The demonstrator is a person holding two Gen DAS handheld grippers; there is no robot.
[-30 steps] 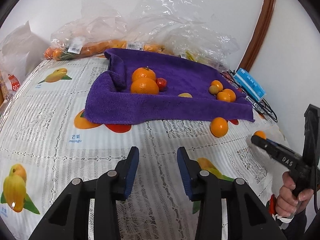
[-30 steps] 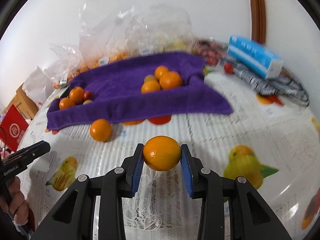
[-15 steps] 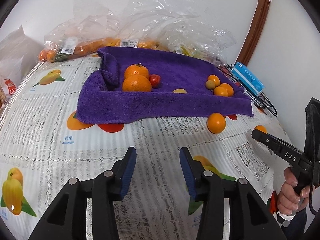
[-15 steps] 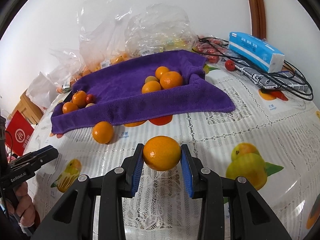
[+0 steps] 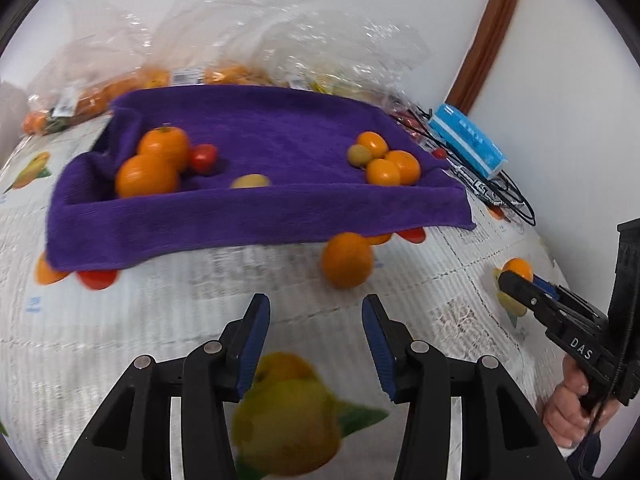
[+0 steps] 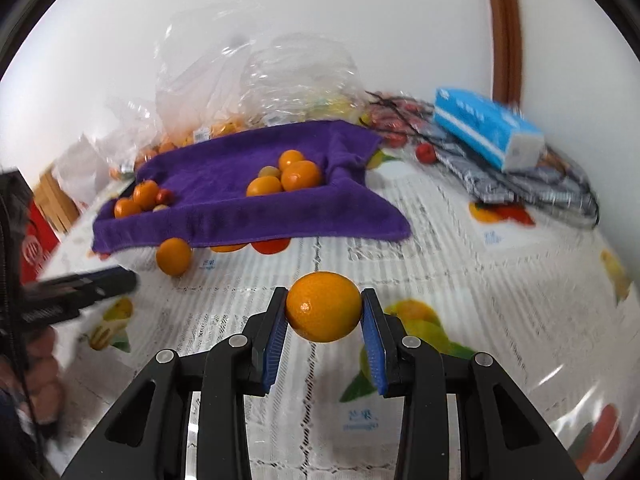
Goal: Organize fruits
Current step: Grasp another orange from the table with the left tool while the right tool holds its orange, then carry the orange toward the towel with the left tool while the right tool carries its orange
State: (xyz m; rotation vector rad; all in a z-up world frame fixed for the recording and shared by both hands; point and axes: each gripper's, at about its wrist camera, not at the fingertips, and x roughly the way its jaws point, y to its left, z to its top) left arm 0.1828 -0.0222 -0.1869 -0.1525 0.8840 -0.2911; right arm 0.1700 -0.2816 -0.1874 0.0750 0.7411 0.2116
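Orange [image 6: 323,306] clamped in right hand-held gripper [image 6: 323,312], above tabletop [image 6: 460,280]. Left hand-held gripper [image 5: 315,334], empty, jaws parted wider than a second ago, now nearer loose orange [image 5: 347,260] beside purple towel [image 5: 256,208]: likely next pick.

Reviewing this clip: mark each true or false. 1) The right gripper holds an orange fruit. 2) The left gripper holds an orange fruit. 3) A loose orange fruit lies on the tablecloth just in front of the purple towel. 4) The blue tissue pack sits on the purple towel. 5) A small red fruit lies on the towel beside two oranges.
1) True: the right gripper clamps a round orange fruit.
2) False: the left gripper has nothing between its pads.
3) True: loose orange fruit, purple towel.
4) False: the blue tissue pack lies off the towel, on black cables.
5) True: small red fruit.
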